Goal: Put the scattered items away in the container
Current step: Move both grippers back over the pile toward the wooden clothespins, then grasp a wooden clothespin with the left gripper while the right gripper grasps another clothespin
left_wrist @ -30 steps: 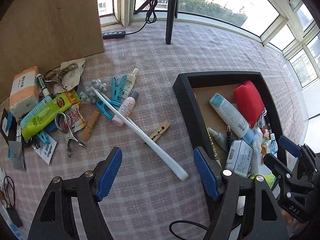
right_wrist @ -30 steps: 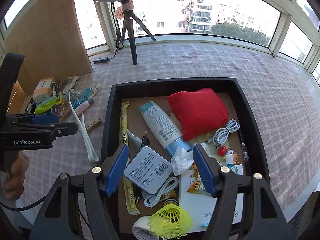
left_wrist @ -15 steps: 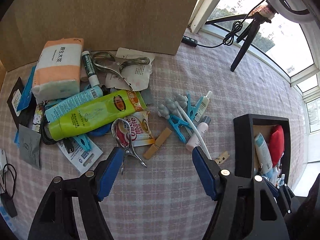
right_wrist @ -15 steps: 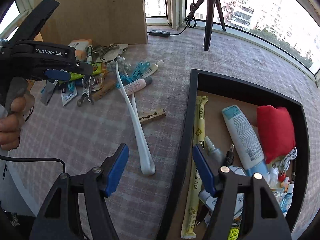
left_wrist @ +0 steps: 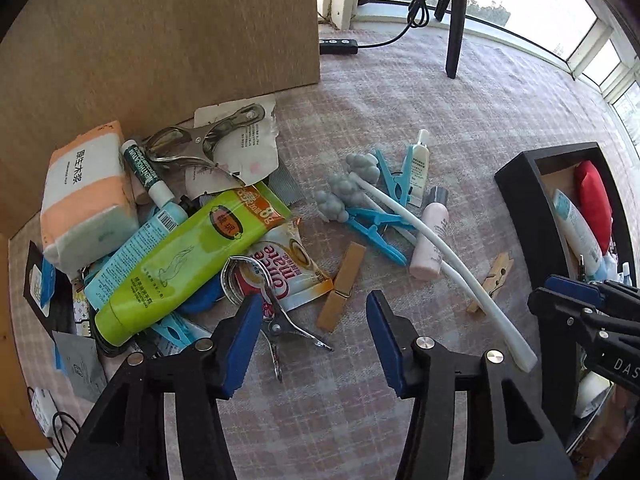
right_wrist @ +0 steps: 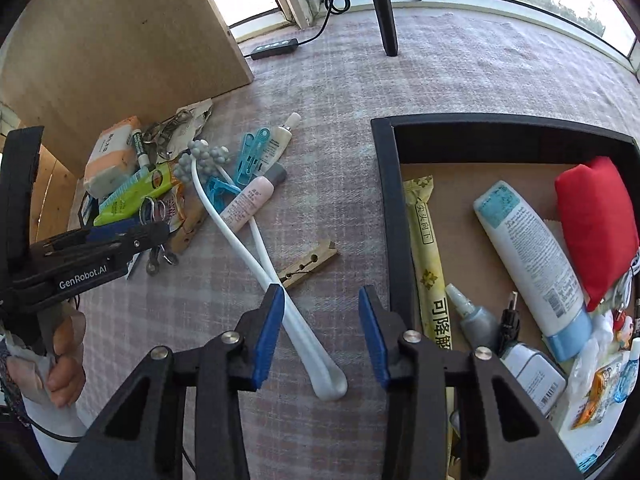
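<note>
Scattered items lie on the checked cloth: a green tube (left_wrist: 180, 264), a tissue pack (left_wrist: 84, 188), blue pegs (left_wrist: 372, 232), a pink bottle (left_wrist: 430, 240) and a long white stick (right_wrist: 256, 264). My left gripper (left_wrist: 312, 340) hovers low over a metal clip (left_wrist: 276, 320) and a wooden clothespin (left_wrist: 340, 284); its jaws are closing and the pads touch nothing. My right gripper (right_wrist: 320, 336) straddles the rounded end of the white stick, jaws closing, pads still apart from it. The black tray (right_wrist: 384, 200) stands just to its right.
A cardboard board (left_wrist: 160, 40) stands behind the pile. A tripod leg (left_wrist: 456, 20) and a power strip (left_wrist: 338, 46) are at the back. The tray holds a red pouch (right_wrist: 596, 224), a white tube (right_wrist: 532, 256) and several small things. A hand (right_wrist: 64, 360) holds the left gripper.
Both grippers swung from the tray toward the pile and sank closer to the cloth. Both pairs of jaws have narrowed. The right one now stands over the white stick's end.
</note>
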Tool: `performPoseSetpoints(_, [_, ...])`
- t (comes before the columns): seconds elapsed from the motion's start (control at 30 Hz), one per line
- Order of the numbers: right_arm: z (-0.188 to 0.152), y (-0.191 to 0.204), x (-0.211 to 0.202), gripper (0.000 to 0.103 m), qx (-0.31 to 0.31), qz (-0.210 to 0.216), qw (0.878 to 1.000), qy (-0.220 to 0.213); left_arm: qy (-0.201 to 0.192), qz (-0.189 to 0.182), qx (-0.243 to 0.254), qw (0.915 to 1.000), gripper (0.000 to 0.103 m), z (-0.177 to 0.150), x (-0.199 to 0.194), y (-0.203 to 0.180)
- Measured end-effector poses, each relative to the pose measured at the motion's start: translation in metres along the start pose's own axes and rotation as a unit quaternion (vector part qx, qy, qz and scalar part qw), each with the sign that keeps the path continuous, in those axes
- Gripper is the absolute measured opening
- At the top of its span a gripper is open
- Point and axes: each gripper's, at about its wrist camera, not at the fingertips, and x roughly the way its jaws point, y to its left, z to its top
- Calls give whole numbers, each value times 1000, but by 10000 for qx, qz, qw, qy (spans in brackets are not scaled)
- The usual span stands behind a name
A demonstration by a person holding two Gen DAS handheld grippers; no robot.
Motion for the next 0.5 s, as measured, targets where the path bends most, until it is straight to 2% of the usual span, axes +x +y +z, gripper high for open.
performPoseSetpoints(0.13, [8,-5,13,35,501,28,9986,183,-91,99,431,9990,50,6,7,-6])
performPoseSetpoints(0.3, [15,-6,29,34,816,1,9959,383,-95,18,874,9961,50,13,14,-14])
performPoseSetpoints(0.5, [24,3,38,33,888,-146,9951,412,16,-14,1334,9911,50,17,27,-27])
